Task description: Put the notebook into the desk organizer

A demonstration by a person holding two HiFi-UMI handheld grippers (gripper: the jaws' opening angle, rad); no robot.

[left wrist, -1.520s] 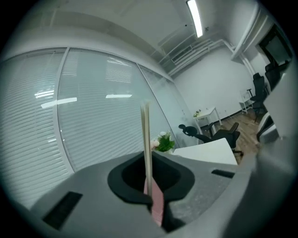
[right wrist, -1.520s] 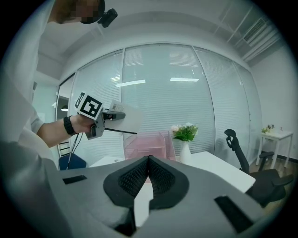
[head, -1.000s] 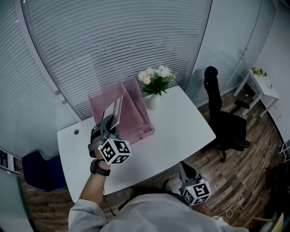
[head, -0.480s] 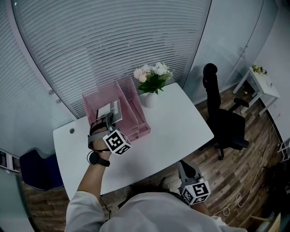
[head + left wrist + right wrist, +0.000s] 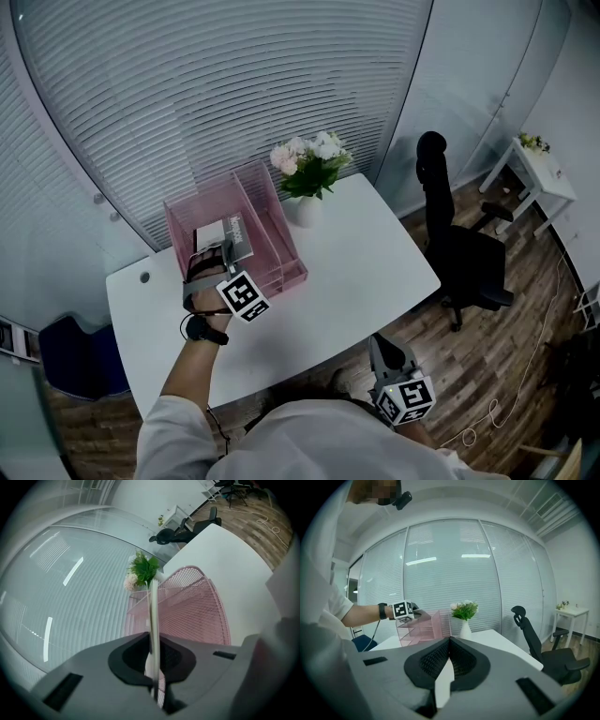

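Jaws on your right gripper (image 5: 450, 641), low by your body, are together and empty, while your left gripper (image 5: 211, 261) is clamped on the notebook (image 5: 226, 236) over the pink organizer (image 5: 272, 202) on the white table (image 5: 366, 253), flowers (image 5: 309, 164) just beyond.

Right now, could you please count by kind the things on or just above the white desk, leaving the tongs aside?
Pink wire-mesh desk organizer: 1
Thin pale notebook: 1
White vase of pink and white flowers: 1
Total: 3
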